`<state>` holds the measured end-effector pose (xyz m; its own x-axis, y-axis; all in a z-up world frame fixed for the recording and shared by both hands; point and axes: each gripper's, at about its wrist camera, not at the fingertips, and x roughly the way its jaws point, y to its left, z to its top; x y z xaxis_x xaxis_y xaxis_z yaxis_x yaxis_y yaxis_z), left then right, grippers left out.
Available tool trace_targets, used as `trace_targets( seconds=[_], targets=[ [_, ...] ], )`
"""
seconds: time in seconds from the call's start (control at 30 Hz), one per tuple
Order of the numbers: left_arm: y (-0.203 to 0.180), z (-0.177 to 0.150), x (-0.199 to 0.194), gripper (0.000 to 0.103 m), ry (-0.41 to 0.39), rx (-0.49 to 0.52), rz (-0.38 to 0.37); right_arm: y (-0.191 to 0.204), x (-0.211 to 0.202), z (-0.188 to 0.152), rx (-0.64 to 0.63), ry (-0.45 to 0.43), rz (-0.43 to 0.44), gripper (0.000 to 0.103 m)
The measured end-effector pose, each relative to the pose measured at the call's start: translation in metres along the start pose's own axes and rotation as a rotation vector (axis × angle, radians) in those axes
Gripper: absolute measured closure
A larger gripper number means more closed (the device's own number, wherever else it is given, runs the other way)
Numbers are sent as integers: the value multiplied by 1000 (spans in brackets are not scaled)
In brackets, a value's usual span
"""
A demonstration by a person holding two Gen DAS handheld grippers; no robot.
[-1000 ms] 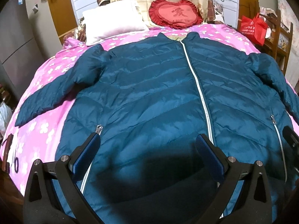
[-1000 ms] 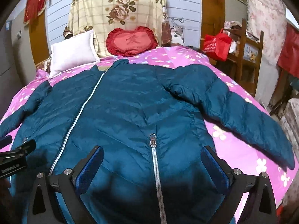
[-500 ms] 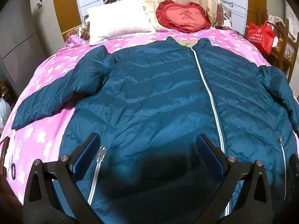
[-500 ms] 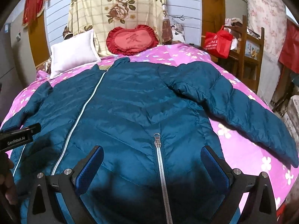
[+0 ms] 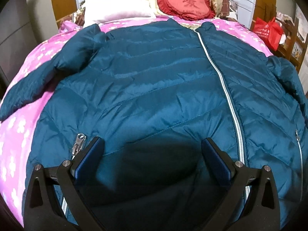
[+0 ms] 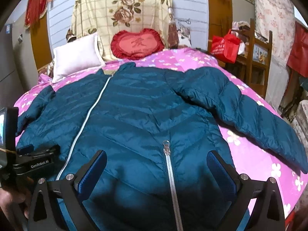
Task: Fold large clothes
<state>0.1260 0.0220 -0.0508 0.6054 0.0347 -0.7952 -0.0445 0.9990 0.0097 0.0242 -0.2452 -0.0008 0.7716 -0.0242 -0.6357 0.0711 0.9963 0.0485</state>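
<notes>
A large teal quilted jacket [image 5: 154, 88] lies flat and zipped on a pink flowered bed, collar away from me, both sleeves spread out. It also shows in the right wrist view [image 6: 146, 115]. My left gripper [image 5: 153, 144] is open and empty, low over the jacket's lower left front, beside the left pocket zipper [image 5: 78, 144]. My right gripper [image 6: 156, 158] is open and empty over the lower right front, straddling the right pocket zipper [image 6: 167, 154]. The right sleeve [image 6: 250, 115] stretches to the bed's right edge. The left gripper's body [image 6: 34, 161] shows at the left of the right wrist view.
A white pillow [image 5: 117, 7] and a red heart cushion [image 5: 184, 3] sit at the head of the bed [image 5: 17, 134]. A red bag [image 6: 225, 46] hangs on wooden shelves [image 6: 259, 61] to the right. A grey cabinet [image 5: 17, 28] stands at the left.
The left gripper has moved forward and lower over the jacket, so the left pocket zipper is now beside its left finger. The right gripper has shifted slightly back. Both stay open.
</notes>
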Motion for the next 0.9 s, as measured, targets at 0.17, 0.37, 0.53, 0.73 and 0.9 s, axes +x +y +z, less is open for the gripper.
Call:
trace_targets(
  seconds=[0.17, 0.37, 0.53, 0.73, 0.9],
  targets=[
    [2, 0, 3, 0, 13, -14, -14, 16, 12, -8, -59, 42, 18, 0],
    [1, 1, 5, 0, 25, -13, -9, 22, 12, -7, -64, 75, 22, 0],
    [0, 1, 5, 0, 25, -10, -6, 20, 6, -8, -74, 90, 8, 0],
    [2, 1, 6, 0, 26, -21, -18, 0, 18, -14, -22, 149, -6, 0],
    [2, 1, 6, 0, 25, -21, -18, -17, 26, -19, 36, 207, -9, 0]
  ],
)
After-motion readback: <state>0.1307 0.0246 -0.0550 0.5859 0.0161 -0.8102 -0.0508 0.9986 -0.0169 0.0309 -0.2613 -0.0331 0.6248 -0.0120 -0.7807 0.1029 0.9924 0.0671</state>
